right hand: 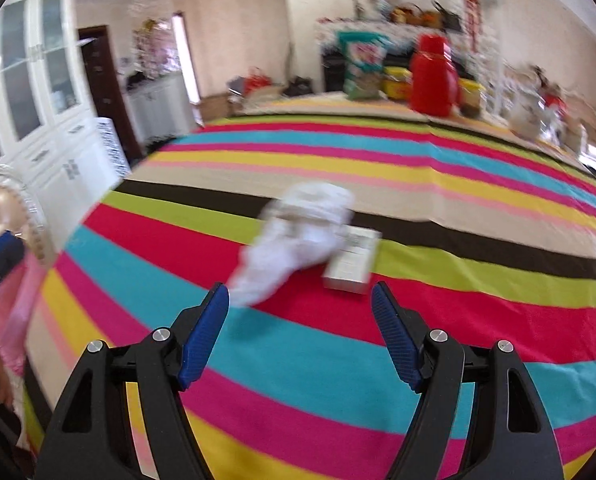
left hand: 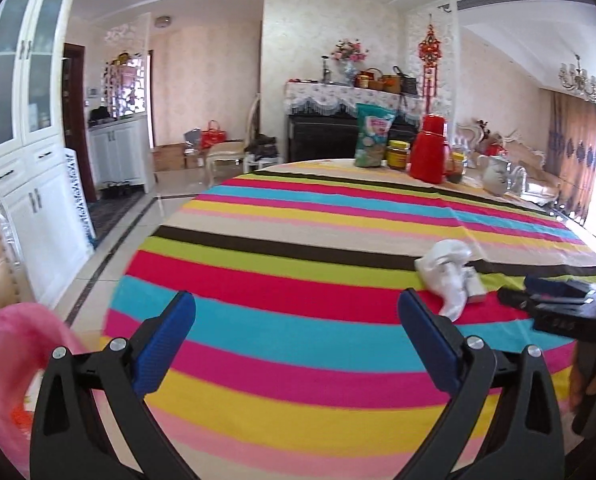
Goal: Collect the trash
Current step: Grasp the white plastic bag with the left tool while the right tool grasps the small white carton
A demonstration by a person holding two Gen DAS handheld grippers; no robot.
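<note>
A crumpled white tissue (right hand: 294,236) lies on the striped tablecloth (right hand: 417,320), partly over a small white box (right hand: 351,262). My right gripper (right hand: 299,300) is open and empty, just short of them, a little above the cloth. In the left wrist view the tissue (left hand: 447,272) and the box (left hand: 475,286) sit to the right of my left gripper (left hand: 296,310), which is open and empty over the table. The right gripper's black body (left hand: 553,304) shows at the right edge there. A pink bag (left hand: 8,356) hangs at the lower left.
At the table's far side stand a green snack bag (left hand: 373,136), a yellow-lidded jar (left hand: 397,154), a red thermos (left hand: 429,150) and a white jug (left hand: 495,174). White cabinets (left hand: 30,152) line the left wall. The pink bag (right hand: 14,312) also shows at the left.
</note>
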